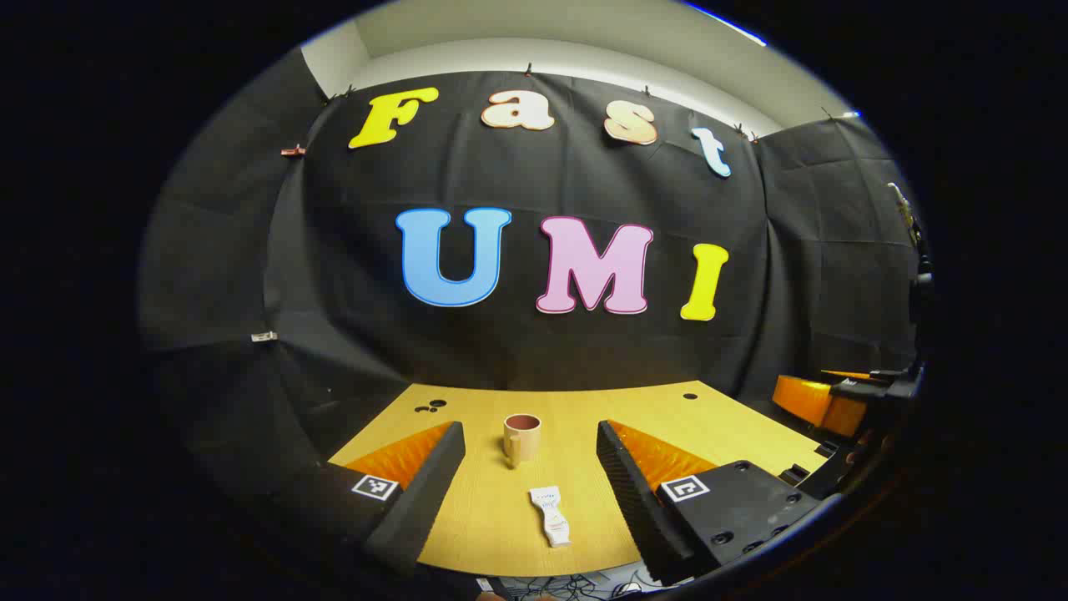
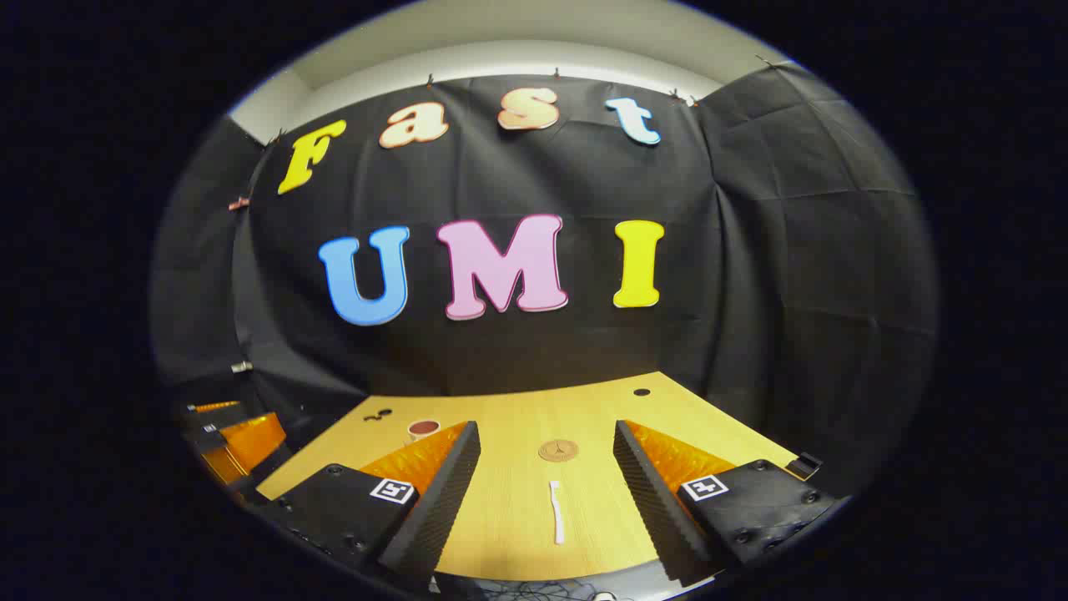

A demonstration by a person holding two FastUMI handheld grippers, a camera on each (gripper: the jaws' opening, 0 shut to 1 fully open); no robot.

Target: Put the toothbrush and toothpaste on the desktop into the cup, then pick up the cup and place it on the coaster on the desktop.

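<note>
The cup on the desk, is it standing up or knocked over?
Upright: the cup stands on the desk with its round mouth facing up.

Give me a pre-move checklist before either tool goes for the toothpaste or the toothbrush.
1. Cup upright, mouth open: ok.
2. Toothpaste lies free on the desktop, between the left tool fingers' line: ok.
3. Toothbrush lies flat ahead of the right tool: ok.
4. Coaster bare, nothing on it: ok.
5. Both tools open, holding nothing: ok.
6. Cup already holds something inside: cannot tell.
</note>
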